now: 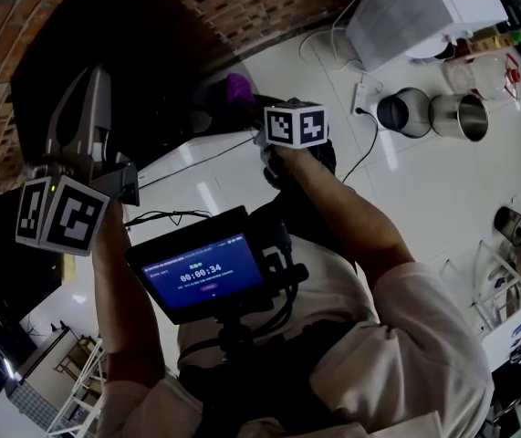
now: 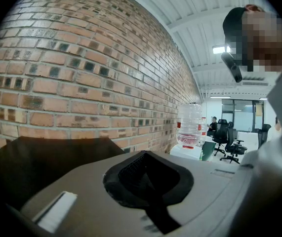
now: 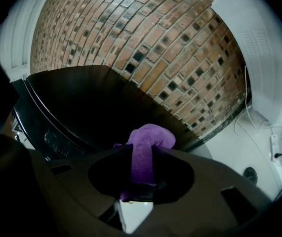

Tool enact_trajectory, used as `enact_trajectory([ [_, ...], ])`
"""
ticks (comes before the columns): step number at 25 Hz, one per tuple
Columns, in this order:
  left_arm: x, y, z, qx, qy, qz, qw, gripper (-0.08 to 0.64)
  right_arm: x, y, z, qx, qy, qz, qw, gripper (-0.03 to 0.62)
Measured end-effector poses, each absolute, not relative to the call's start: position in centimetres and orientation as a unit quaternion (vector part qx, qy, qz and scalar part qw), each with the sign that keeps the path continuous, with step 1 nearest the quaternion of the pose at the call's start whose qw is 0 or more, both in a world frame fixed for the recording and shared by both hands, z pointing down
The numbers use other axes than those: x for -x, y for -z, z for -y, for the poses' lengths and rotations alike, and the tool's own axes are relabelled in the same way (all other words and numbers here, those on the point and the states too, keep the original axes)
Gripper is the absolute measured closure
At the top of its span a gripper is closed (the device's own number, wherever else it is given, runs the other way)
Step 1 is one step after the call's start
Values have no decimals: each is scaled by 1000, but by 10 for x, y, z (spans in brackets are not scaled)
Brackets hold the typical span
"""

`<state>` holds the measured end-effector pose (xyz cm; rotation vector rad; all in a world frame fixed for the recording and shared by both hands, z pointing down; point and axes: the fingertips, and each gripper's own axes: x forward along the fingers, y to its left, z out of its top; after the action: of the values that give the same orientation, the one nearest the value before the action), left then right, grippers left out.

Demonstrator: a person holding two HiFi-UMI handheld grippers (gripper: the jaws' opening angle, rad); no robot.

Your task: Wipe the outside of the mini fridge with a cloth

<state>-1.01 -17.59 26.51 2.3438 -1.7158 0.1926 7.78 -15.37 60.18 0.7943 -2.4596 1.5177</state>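
Head view and both gripper views at a black, glossy, box-shaped mini fridge (image 3: 89, 100), which stands against a red-brown brick wall (image 3: 145, 38). Right gripper (image 3: 143, 157): jaws clamped on a bunched purple fabric cloth (image 3: 153, 135); the cloth's free end bulges past the jaw tips, just in front of the fridge's dark upper face; whether cloth and fridge touch cannot be told. Left gripper (image 2: 144, 164): jaws closed together with nothing between them; held near the fridge's top face on its brick-wall side, well apart from the cloth. White glossy floor (image 1: 424, 181) beside the fridge; two round steel pots (image 1: 407, 112) on it, well apart from the fridge; a large clear water bottle (image 2: 190, 125) farther along the wall from the fridge.
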Motion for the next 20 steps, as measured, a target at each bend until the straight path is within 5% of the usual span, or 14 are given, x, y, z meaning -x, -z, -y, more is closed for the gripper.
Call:
enact_trajectory([
  [20,10,-265,174,-797,-66,589,115,554,-81,-692,150,-263,-512,807,133,479],
])
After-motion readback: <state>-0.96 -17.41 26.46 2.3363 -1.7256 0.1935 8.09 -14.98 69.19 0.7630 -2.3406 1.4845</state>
